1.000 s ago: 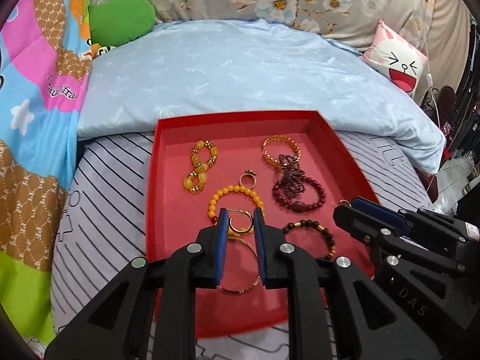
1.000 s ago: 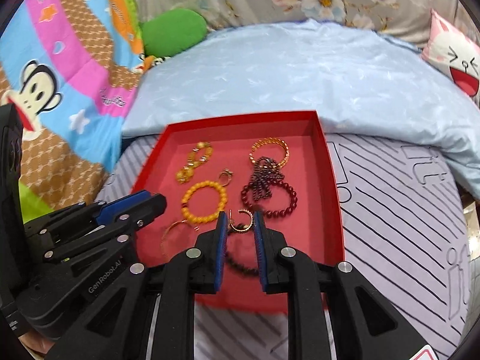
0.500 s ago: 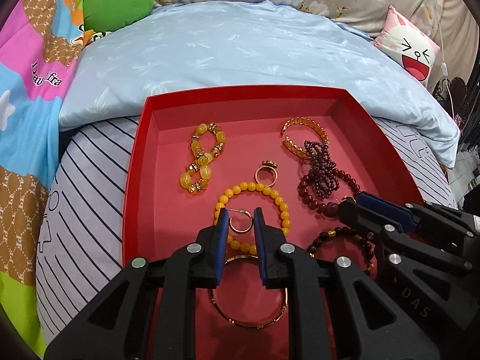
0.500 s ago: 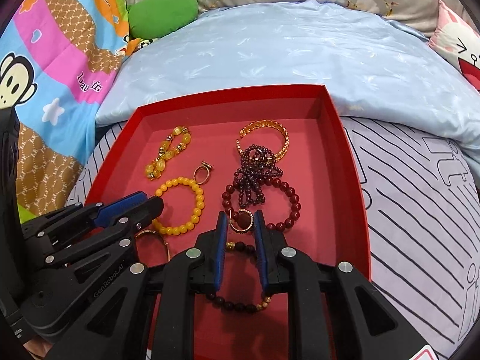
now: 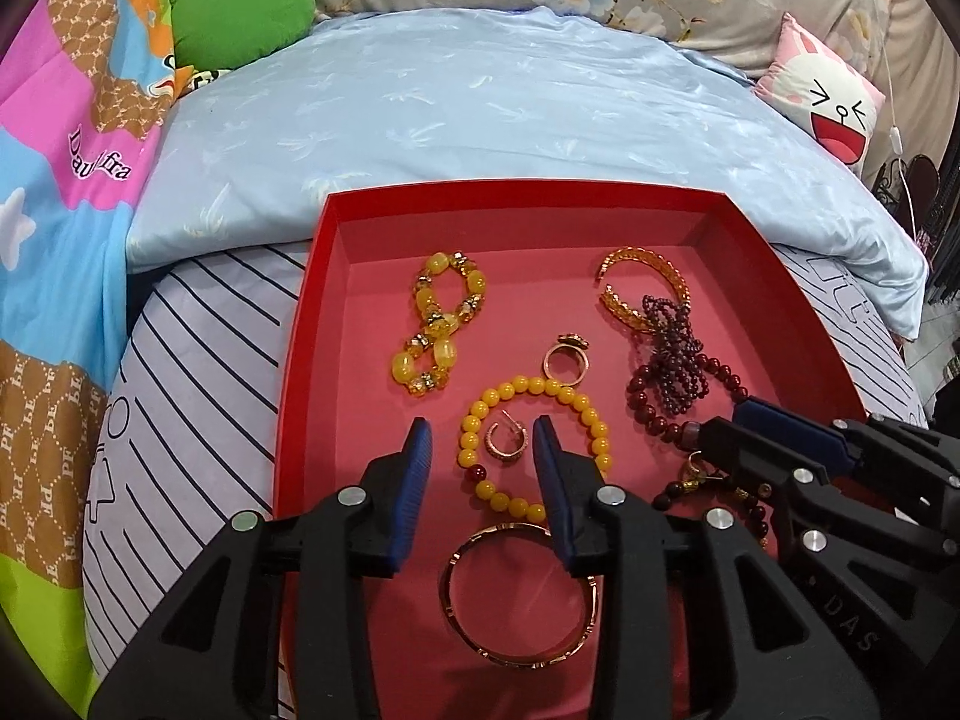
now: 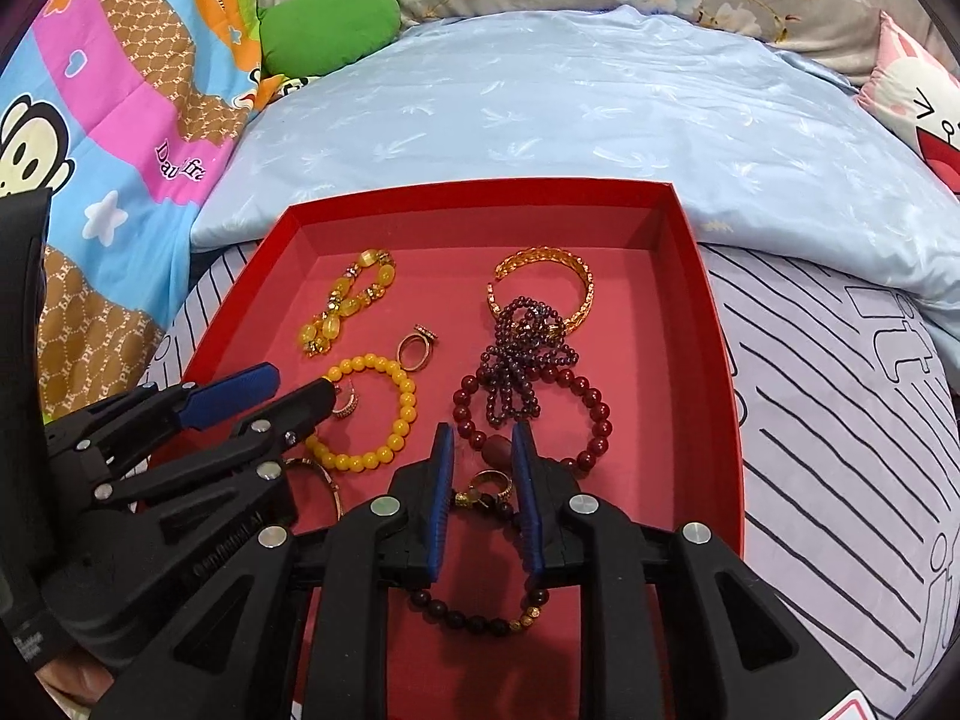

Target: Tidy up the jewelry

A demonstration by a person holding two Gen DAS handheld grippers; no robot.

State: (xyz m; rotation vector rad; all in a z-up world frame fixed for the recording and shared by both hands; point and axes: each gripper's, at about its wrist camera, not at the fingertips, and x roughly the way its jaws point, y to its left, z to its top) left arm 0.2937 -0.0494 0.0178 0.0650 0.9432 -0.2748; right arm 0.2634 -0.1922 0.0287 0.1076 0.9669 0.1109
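Bedding fills the background: a cartoon quilt (image 5: 66, 192) at far left, a pale blue duvet (image 5: 492, 120) across the middle, a striped sheet (image 5: 198, 372) under the red tray (image 5: 312, 312) where all the jewelry lies. Going left to right in my left camera, a chunky yellow bracelet (image 5: 435, 324) lies twisted toward the tray's left wall, then my left tongs (image 5: 483, 441), whose jaws have just been opening and now stand moderately apart with nothing pressed between the pads. The small gold hoop earring (image 5: 507, 441) lies straight ahead in that gap, inside the loop of the yellow bead bracelet (image 5: 534, 444), lying flat with its open side turned up and to the left; I judge it the piece this hand is nearest and set up to take. A plain gold bangle (image 5: 519, 588) lies under the tongs, a ring (image 5: 567, 357) just beyond the beads. Further right, the gold cuff (image 5: 645, 288) touches a dark purple bead tangle (image 5: 672, 354). My right tongs (image 6: 483, 450) are narrow, opening slightly, and grip nothing; a gold ring-like piece (image 6: 489, 486) and a dark bead bracelet (image 6: 480, 612) lie below between the fingers, the red bead bracelet (image 6: 591, 420) just ahead.
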